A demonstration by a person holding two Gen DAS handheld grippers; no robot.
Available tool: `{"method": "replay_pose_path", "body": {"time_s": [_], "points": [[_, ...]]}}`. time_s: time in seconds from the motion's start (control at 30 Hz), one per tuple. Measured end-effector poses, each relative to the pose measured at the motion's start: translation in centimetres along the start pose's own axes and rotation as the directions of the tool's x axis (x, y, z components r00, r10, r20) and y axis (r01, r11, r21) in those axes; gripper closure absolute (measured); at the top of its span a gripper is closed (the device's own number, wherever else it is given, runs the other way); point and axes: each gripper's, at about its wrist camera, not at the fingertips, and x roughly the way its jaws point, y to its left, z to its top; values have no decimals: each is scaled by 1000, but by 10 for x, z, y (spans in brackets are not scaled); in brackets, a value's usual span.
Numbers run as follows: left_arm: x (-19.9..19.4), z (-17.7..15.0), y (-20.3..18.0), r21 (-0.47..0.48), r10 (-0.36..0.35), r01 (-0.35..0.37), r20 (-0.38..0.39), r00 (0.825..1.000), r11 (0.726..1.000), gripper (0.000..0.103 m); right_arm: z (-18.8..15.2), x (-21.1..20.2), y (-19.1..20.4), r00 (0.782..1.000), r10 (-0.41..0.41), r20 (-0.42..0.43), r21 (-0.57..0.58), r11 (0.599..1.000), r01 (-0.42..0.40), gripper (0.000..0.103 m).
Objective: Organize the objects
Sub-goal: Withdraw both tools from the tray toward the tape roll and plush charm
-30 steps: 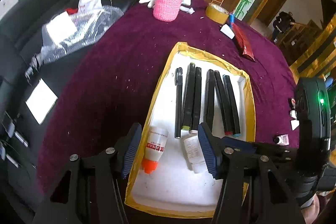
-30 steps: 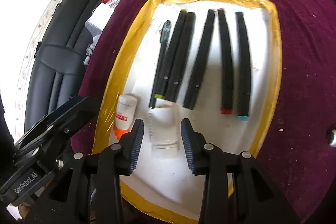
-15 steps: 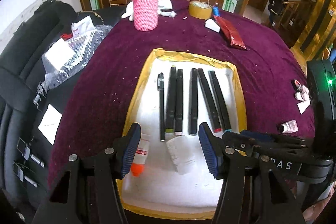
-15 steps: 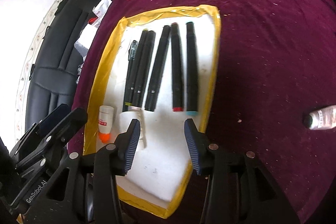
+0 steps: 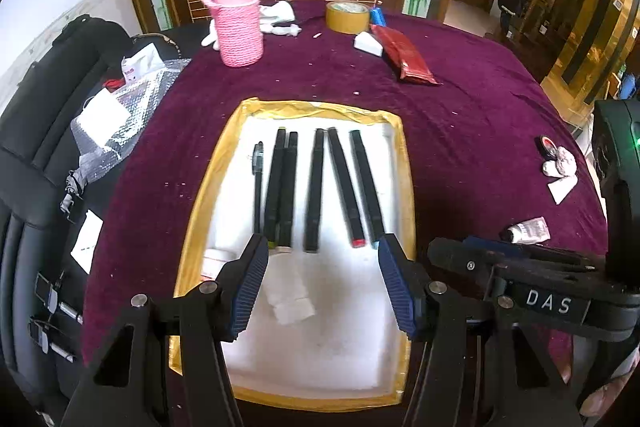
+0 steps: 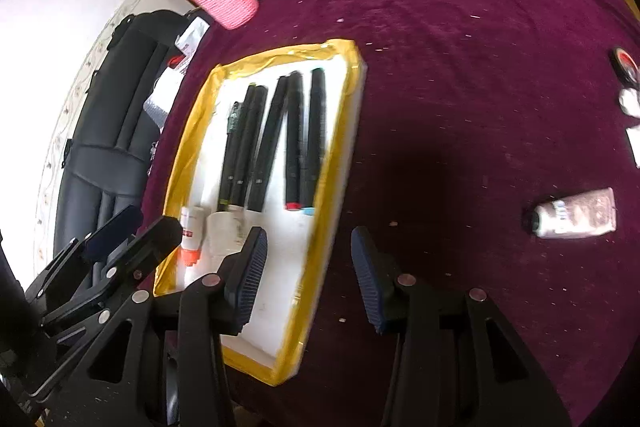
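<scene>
Your right gripper (image 6: 306, 275) has released the white bottle (image 6: 226, 235) into the tray (image 6: 192, 131) at lower left and swung right, jaws wide, empty. Left gripper (image 5: 322, 283) hovers wide. Next target is likely the tube (image 6: 576, 213) at right on the desk (image 6: 460, 87).

Ahead of me: purple tablecloth (image 5: 460, 131). Far edge holds pink knitted bottle sleeve (image 5: 239, 27) (metal cap poking out), white gloves (image 5: 276, 17) just behind it, yellow tape roll (image 5: 347, 17), red packet (image 5: 406, 55). Black chair (image 5: 44, 131) at my left, bubble wrap (image 5: 120, 115) on it.
</scene>
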Motion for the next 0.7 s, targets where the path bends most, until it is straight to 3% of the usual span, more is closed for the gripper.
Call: {"method": "replay_pose_path", "body": {"time_s": [0.33, 0.5, 0.7], "points": [[7, -3, -45, 13, -53, 53, -46, 998, 998, 52, 4, -51, -92, 995, -32, 90, 175, 984, 16, 61], [15, -6, -74, 32, -91, 93, -78, 993, 995, 52, -4, -88, -169, 984, -103, 145, 332, 942, 50, 61], [23, -3, -112, 85, -114, 122, -100, 988, 989, 52, -11, -117, -229, 973, -147, 175, 434, 899, 58, 61]]}}
